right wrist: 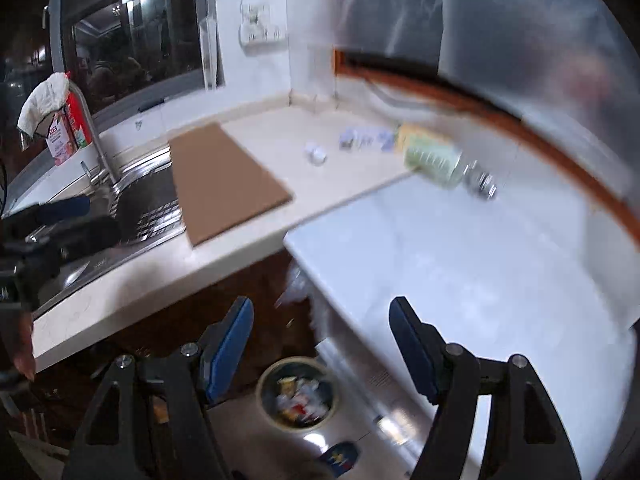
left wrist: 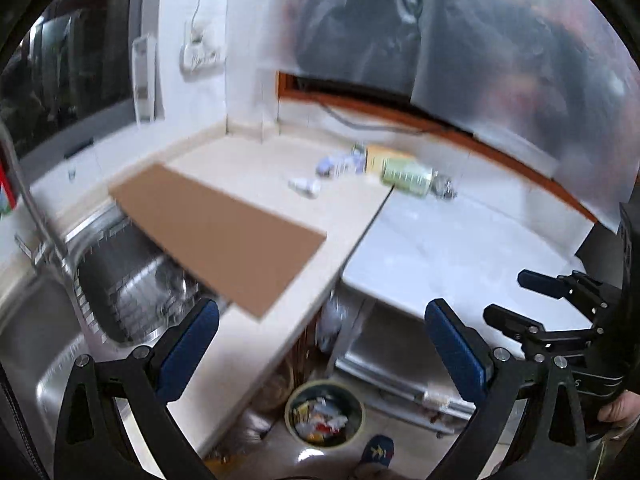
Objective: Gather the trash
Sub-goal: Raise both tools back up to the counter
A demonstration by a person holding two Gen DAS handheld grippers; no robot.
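Both views are motion-blurred. Trash lies at the back of the beige counter (left wrist: 256, 344): a green-labelled bottle (left wrist: 408, 178) (right wrist: 434, 160) on its side, a yellow box (left wrist: 384, 156), bluish wrappers (left wrist: 336, 164) (right wrist: 360, 140) and a crumpled white scrap (left wrist: 306, 186) (right wrist: 316, 154). On the floor below stands a round bin (left wrist: 289, 412) (right wrist: 262, 392) holding several wrappers. My left gripper (left wrist: 324, 344) hangs open and empty high above the counter edge and bin. My right gripper (right wrist: 320, 340) (left wrist: 508, 296) is open and empty too, above the bin.
A brown board (left wrist: 216, 232) (right wrist: 224, 184) lies half over the steel sink (left wrist: 48, 340), with a tap (right wrist: 94, 132) behind it. A white appliance top (left wrist: 460, 240) (right wrist: 480, 260) adjoins the counter on the right. A slippered foot (left wrist: 378, 450) stands by the bin.
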